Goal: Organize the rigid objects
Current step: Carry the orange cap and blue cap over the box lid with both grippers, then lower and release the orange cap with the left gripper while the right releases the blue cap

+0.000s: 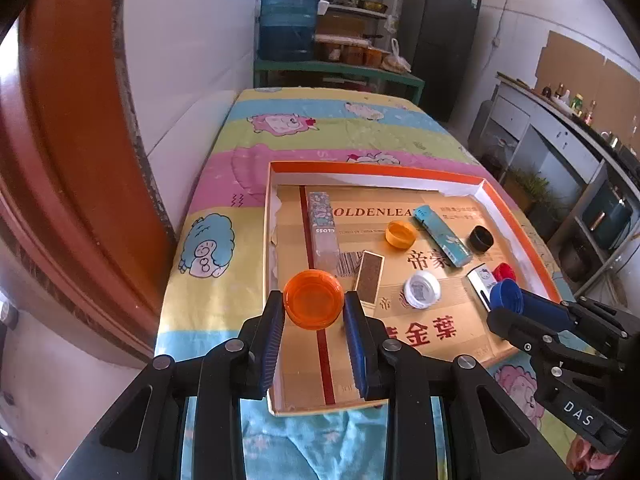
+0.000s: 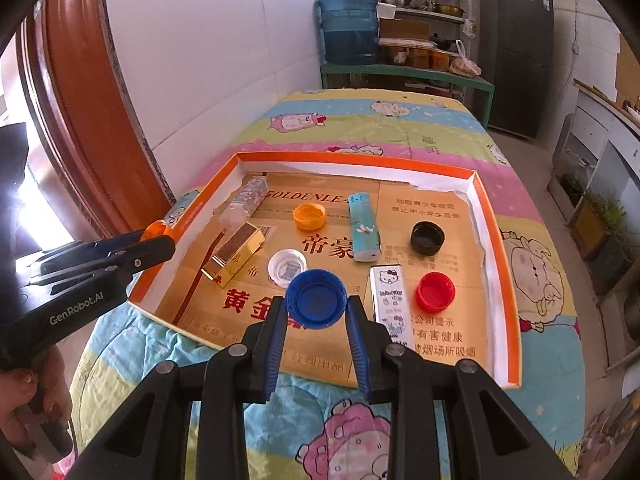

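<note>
My left gripper [image 1: 314,306] is shut on an orange bottle cap [image 1: 313,299] and holds it above the near left corner of the orange-rimmed tray [image 1: 360,168]. My right gripper [image 2: 317,305] is shut on a blue bottle cap [image 2: 316,298] above the tray's near edge [image 2: 508,264]. In the tray lie a yellow cap [image 2: 309,216], a white cap [image 2: 287,266], a black cap [image 2: 427,237], a red cap [image 2: 435,289], a teal box [image 2: 363,227], a Hello Kitty box [image 2: 390,300], a gold matchbox [image 2: 236,254] and a clear tube [image 2: 246,200].
The tray rests on a cartoon-print cloth [image 1: 280,120] over a table. A white wall and a brown door frame [image 1: 60,140] stand at the left. Shelves with a blue water jug [image 1: 288,20] stand behind, a counter [image 1: 560,132] at the right.
</note>
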### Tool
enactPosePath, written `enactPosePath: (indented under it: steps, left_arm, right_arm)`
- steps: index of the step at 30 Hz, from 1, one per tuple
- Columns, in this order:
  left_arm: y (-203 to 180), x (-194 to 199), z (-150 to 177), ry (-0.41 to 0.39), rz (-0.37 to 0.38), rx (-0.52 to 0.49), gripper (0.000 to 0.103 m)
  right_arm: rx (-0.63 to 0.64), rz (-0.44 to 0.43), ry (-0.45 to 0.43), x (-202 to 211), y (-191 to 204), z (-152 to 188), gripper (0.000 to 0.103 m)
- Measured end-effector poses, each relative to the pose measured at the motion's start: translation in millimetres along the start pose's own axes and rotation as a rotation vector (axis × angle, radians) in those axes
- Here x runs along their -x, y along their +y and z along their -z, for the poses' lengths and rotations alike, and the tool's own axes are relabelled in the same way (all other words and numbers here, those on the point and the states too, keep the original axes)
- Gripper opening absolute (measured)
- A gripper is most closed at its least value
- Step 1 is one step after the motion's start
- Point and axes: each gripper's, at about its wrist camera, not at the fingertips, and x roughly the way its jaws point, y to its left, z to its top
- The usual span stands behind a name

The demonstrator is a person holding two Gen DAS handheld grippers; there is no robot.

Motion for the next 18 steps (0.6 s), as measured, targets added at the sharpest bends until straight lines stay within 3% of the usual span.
enactPosePath:
  steps: [18]
  left_arm:
    - [-0.4, -36.1, -8.6, 0.051, -0.01, -0.014, 0.031]
  right_arm:
    - [-0.009, 0.019, 0.051, -32.0, -6.4, -7.6, 0.03]
